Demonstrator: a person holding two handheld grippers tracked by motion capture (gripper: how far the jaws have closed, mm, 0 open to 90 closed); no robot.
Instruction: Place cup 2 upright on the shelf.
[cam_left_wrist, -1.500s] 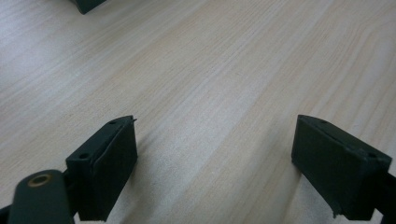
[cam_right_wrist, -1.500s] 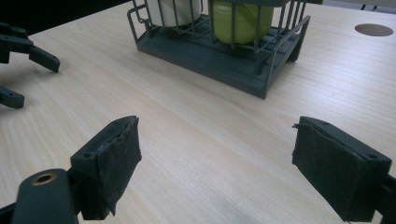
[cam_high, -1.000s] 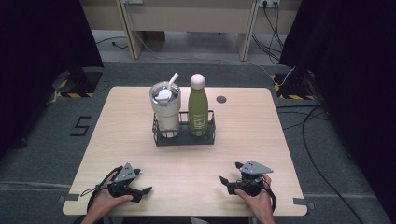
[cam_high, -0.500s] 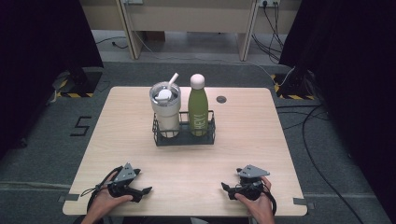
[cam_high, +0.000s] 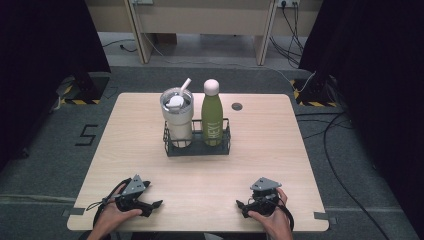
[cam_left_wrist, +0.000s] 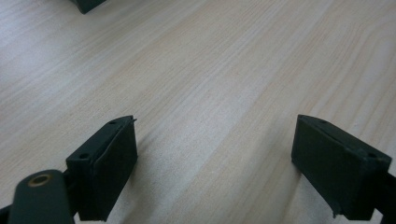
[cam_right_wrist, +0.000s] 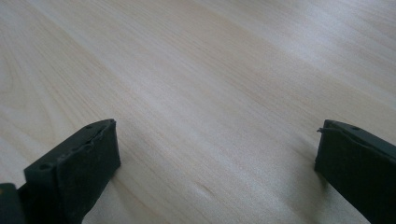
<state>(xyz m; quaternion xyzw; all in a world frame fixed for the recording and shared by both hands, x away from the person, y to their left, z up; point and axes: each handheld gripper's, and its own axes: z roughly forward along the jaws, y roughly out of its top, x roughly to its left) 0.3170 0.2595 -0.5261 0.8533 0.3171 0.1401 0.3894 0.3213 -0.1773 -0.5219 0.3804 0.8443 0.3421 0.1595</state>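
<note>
A: From the high view, where did things stand?
B: Bottle (cam_high: 211, 114) and tumbler (cam_high: 177, 117) stood in the caddy (cam_high: 196, 148), far from both grippers; smooth metal (probably slippery), so grip the bottle's body.

A: Left gripper view?
B: Left gripper (cam_left_wrist: 215, 168) gaped, empty.

A: Right gripper view?
B: Right gripper (cam_right_wrist: 217, 172) had just opened wide, nothing between.

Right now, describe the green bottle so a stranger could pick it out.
On the wooden table, a black wire rack stands near the far edge. The green bottle is in its right half, slim with a pale cap, beside a wider steel cup with a straw.
</note>
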